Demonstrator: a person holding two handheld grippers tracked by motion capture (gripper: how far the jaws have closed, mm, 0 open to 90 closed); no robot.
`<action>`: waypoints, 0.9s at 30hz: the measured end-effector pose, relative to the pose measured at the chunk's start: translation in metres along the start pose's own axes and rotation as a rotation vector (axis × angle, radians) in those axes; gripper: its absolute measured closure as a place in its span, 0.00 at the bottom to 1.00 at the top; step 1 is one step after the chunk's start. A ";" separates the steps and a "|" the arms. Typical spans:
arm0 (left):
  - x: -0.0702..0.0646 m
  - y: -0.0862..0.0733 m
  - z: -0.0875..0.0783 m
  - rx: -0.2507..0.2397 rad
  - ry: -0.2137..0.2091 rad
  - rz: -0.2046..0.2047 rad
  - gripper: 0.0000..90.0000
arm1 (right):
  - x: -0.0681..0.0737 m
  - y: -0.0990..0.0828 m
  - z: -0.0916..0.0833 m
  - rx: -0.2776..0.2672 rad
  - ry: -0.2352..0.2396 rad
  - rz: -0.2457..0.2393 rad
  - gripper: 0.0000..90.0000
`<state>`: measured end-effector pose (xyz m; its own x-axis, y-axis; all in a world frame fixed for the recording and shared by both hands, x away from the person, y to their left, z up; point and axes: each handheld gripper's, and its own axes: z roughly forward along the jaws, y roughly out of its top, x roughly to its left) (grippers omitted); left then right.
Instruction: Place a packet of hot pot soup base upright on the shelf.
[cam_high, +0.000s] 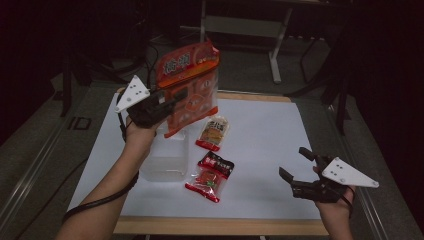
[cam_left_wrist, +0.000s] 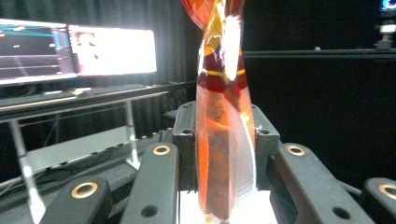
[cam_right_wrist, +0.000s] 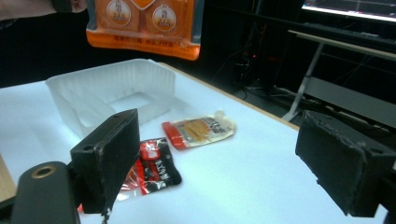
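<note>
- High view: the left gripper is raised above the table, its jaws clamped on the left edge of an orange bag that hangs upright in the air.
- In the left gripper view the bag stands edge-on between the two black jaws, pinched from both sides, with its top twisting up out of the picture.
- The bag's lower edge hangs above the rear part of a clear tub, not touching it; in the right gripper view the bag shows at the top, above the tub.
- The tub sits on the left part of the white table top, just under the left hand.
- Right gripper: low over the table's near right corner, jaws wide apart with nothing between them; in its own view the two pads frame bare table.
- A red packet lies flat just right of the tub's near corner; in the right gripper view it is partly behind the left pad.
- A pale packet with a red end lies beyond the red one, near the tub's far right corner, apart from both.
- Monitors glow on a desk beyond the table in the left gripper view.
</note>
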<state>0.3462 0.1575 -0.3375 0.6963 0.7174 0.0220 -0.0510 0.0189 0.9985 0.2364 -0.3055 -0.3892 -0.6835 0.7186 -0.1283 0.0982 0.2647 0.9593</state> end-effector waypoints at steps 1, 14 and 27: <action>0.004 -0.002 -0.003 0.000 0.014 -0.004 0.79 | 0.001 -0.001 0.002 0.005 0.005 -0.002 0.15; 0.039 -0.044 -0.023 0.014 0.151 -0.084 0.79 | 0.006 -0.005 0.013 0.036 0.038 -0.030 0.15; 0.048 -0.086 -0.026 0.074 0.195 -0.129 0.79 | 0.006 -0.010 0.016 0.048 0.060 -0.020 0.15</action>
<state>0.3657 0.2083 -0.4231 0.5423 0.8331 -0.1088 0.0866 0.0733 0.9935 0.2431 -0.2934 -0.4032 -0.7277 0.6733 -0.1311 0.1172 0.3103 0.9434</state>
